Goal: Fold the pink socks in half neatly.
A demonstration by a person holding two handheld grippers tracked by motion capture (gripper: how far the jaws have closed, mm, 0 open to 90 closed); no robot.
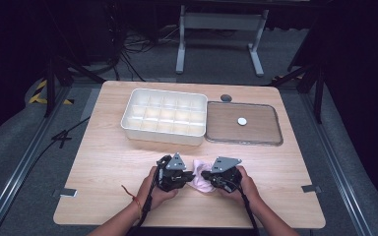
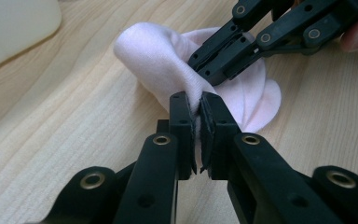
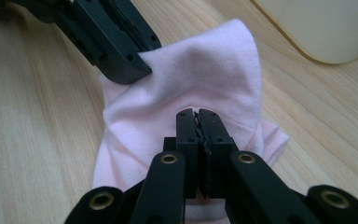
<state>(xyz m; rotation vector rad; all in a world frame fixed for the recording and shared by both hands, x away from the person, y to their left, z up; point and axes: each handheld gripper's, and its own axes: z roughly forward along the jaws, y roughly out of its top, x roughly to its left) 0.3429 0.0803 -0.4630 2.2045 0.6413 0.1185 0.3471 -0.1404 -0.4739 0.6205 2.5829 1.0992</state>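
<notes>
Both grippers are clamped on the same pink cloth here, near the front edge of the wooden table. The left gripper has its 2 jaws pinched tight on a raised fold of the fabric, and the right gripper bites the cloth just the same, its jaws closed with fabric squeezed between them. In the high view the left gripper and the right gripper sit close together, tips facing each other, with the cloth bunched between them and its lower part resting on the tabletop.

Farther back on the light wood-grain surface stands a white divided tray, its compartments in 3 rows. Just to its right lies a flat clear lid with a small white knob at its centre, and a dark round grommet sits behind that.

Around the table: grey carpet, a white metal stand at the back, cables on the floor, black frame rails at either side, and a dark room beyond.
</notes>
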